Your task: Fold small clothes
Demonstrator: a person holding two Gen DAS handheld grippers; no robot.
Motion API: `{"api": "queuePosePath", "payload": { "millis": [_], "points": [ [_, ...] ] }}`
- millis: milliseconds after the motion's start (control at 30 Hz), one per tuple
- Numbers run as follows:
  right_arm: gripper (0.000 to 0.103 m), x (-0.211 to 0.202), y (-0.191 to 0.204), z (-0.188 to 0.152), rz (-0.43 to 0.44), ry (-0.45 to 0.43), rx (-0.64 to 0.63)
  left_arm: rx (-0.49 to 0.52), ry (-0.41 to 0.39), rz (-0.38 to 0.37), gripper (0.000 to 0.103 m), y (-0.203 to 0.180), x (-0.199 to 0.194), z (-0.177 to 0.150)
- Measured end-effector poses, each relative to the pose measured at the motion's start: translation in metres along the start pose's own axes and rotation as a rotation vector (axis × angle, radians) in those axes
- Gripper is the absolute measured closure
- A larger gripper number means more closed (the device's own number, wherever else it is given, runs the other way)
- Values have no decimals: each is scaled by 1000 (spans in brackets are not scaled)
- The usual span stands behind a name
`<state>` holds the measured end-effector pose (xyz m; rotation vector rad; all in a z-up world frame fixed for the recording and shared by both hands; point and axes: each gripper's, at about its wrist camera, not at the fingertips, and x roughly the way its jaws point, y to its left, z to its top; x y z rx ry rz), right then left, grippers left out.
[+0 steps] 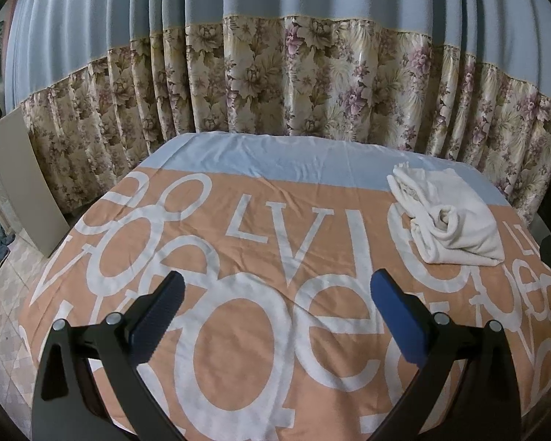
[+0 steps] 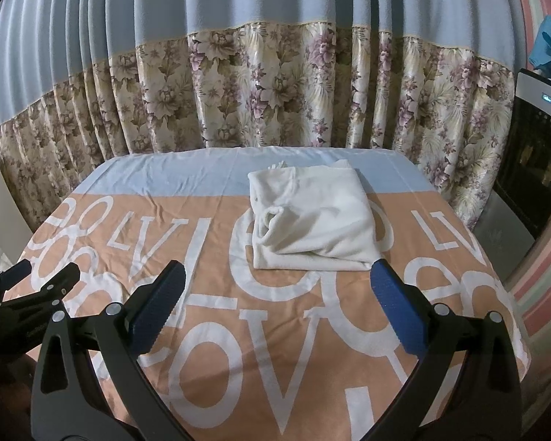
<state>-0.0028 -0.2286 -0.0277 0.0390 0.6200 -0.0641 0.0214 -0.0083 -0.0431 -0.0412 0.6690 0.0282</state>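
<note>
While both my left gripper [image 1: 277, 294] and right gripper [image 2: 278, 292] are spread wide and empty, the soft, light white garment [image 2: 312, 220] should be pinched at its near folded edge.

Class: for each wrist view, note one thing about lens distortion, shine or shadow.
Left wrist view: fisheye bows the curtain hem into an arc, corners vignette black. Right wrist view: glossy floral band shows soft sheen, the white garment casts little shadow on the bedspread, and the right gripper fingers stay sharp.
</note>
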Motion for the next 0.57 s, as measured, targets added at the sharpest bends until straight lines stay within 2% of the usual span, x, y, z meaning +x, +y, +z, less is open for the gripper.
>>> {"api": "queuePosePath", "payload": {
  "millis": [433, 567],
  "points": [
    [3, 6, 2, -4, 2, 9, 2, 2, -9, 6, 1, -5, 3, -1],
    [3, 10, 1, -7, 3, 15, 7, -5, -5, -13, 2, -4, 4, 0]
  ]
}}
